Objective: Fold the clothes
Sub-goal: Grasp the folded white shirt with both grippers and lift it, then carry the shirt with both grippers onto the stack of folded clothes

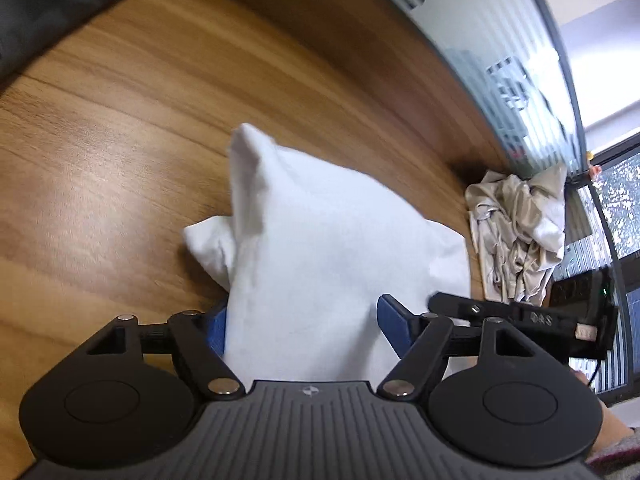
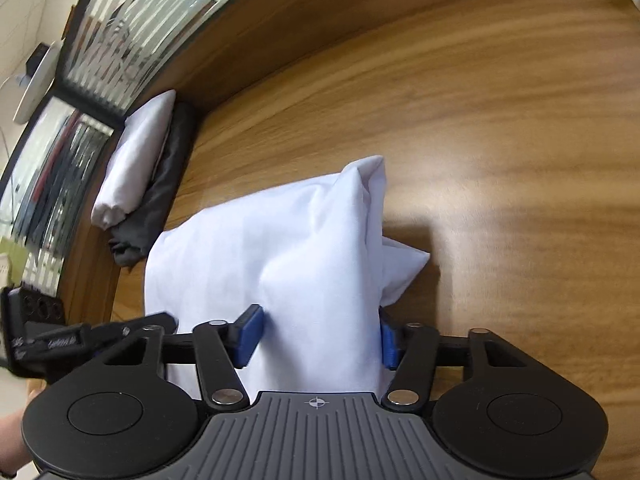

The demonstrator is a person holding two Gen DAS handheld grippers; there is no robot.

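A white garment [image 1: 320, 240] lies bunched on the wooden table [image 1: 120, 140], one fold standing up in a peak. In the left wrist view my left gripper [image 1: 304, 328] straddles its near end. The cloth drapes over the left blue pad [image 1: 214, 330], and the inner face of the right pad [image 1: 394, 328] shows bare. In the right wrist view the same garment [image 2: 280, 240] fills my right gripper [image 2: 320, 340], and both blue pads [image 2: 250, 336] touch its sides. Each gripper shows at the edge of the other's view.
A crumpled beige cloth [image 1: 516, 232] sits at the table's far right edge. A folded white piece [image 2: 136, 160] rests on a dark folded one [image 2: 160, 200] by the wooden rim. Dark fabric [image 1: 40, 12] lies at the far left. A glass partition [image 1: 500, 60] runs behind.
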